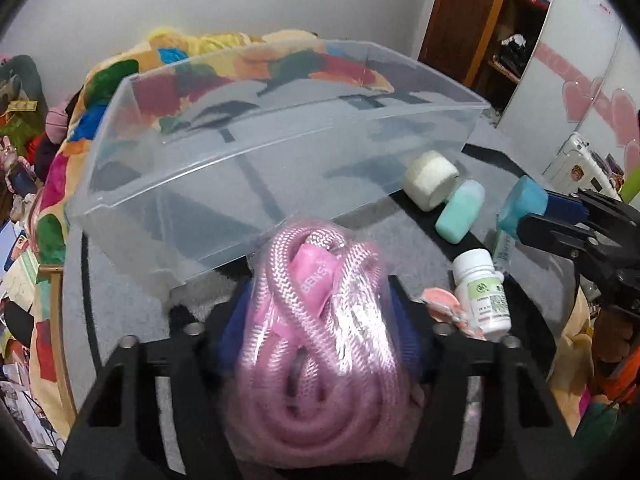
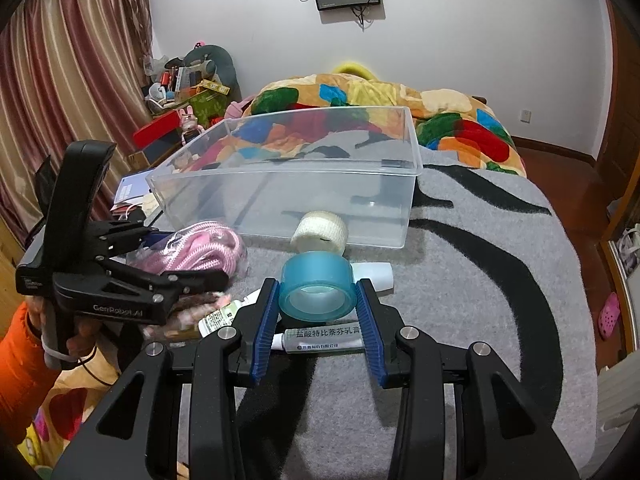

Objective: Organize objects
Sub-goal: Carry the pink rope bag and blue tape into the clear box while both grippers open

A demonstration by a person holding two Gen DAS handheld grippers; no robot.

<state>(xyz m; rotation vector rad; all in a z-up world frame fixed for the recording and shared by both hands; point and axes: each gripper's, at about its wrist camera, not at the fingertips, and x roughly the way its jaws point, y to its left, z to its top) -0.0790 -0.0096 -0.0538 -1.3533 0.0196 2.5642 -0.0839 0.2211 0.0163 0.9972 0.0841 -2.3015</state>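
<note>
Left gripper (image 1: 320, 320) clamping bagged coil of pink rope (image 1: 320, 340) at lower centre, right gripper (image 2: 318, 300) gripping translucent blue tape roll (image 2: 316, 290) mid-frame, clear plastic bin (image 2: 288, 184) behind.

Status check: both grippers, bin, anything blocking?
Left gripper shut on bagged pink rope, just short of the clear bin. Right gripper shut on blue tape roll. Bin empty; white tape roll against its front wall.

clear bin (image 2: 288, 200) open-topped, white roll (image 2: 319, 231) touching its near wall

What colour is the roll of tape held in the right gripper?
Translucent blue-teal; the tape roll shows best in the right wrist view.
</note>
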